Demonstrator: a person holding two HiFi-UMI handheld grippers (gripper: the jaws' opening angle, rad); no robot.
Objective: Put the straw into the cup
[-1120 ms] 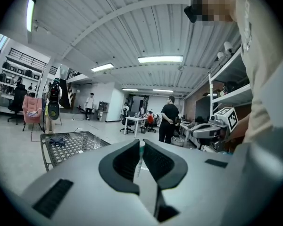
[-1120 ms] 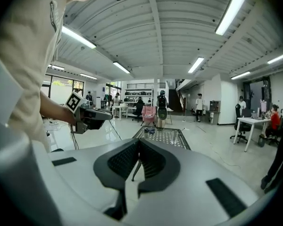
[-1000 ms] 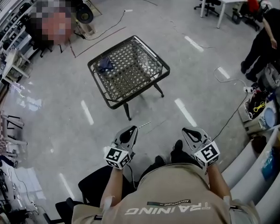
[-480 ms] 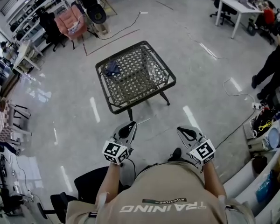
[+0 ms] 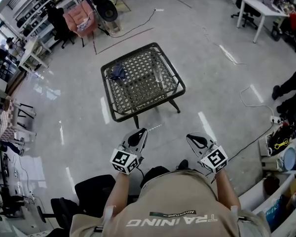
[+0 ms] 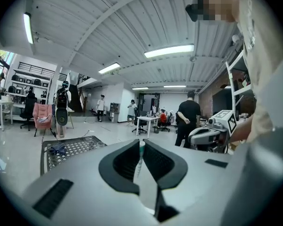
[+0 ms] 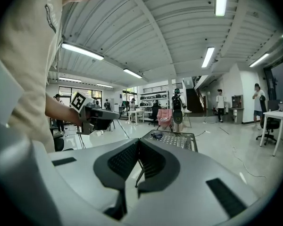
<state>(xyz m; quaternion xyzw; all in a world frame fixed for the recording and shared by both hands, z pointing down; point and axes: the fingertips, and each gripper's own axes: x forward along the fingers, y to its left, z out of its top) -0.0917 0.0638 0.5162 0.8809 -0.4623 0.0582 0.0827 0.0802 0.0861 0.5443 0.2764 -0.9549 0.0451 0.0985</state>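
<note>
I'm clamping the straw in the left gripper; the cup is standing well ahead by the mesh table's right edge, a blue cloth lying leftward. The right gripper is hanging clenched, empty.

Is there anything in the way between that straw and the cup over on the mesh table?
Nothing visible blocks it. The left gripper is shut on the straw, and only bare floor lies between it and the mesh table. The cup stands alone on the table; a blue cloth lies well off to its left.
</note>
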